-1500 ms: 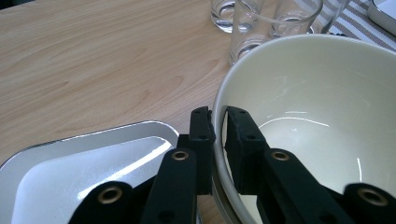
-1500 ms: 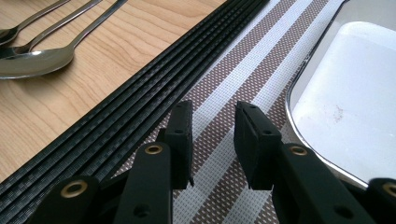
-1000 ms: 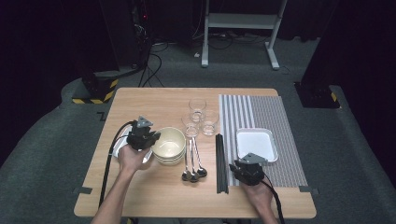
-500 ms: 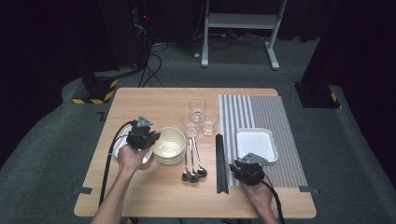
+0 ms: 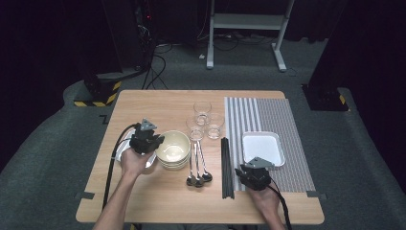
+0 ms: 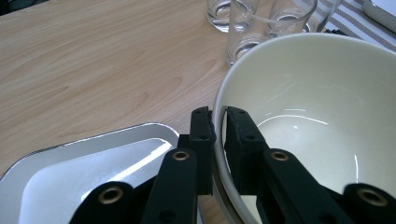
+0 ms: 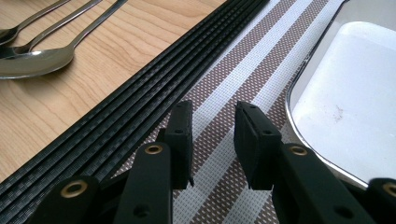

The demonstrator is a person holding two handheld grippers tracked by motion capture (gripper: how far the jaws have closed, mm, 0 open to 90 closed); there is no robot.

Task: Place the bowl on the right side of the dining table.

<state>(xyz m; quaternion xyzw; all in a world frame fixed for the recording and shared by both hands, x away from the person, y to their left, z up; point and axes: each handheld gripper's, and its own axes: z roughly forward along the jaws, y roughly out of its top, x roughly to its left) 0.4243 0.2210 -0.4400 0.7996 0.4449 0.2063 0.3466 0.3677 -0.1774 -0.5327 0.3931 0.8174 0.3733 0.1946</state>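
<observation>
A stack of cream bowls point(image 5: 174, 149) stands left of the table's middle. My left gripper point(image 5: 152, 140) is shut on the top cream bowl point(image 6: 317, 116): in the left gripper view point(image 6: 219, 126) one jaw sits outside the near rim and the other inside it. A white tray point(image 6: 79, 177) lies under that gripper, beside the bowls. My right gripper point(image 5: 252, 173) rests low over the striped placemat point(image 5: 273, 120), open point(image 7: 212, 135), with only the mat point(image 7: 224, 112) between its fingers. Black chopsticks point(image 7: 140, 93) lie just left of it and a second white tray point(image 7: 355, 102) lies to its right.
Three clear glasses point(image 5: 206, 120) stand behind the bowls. Three spoons point(image 5: 197, 165) lie side by side between the bowls and the chopsticks point(image 5: 226, 167). The second tray point(image 5: 262, 147) sits on the placemat. Bare wood shows at the far left and along the front edge.
</observation>
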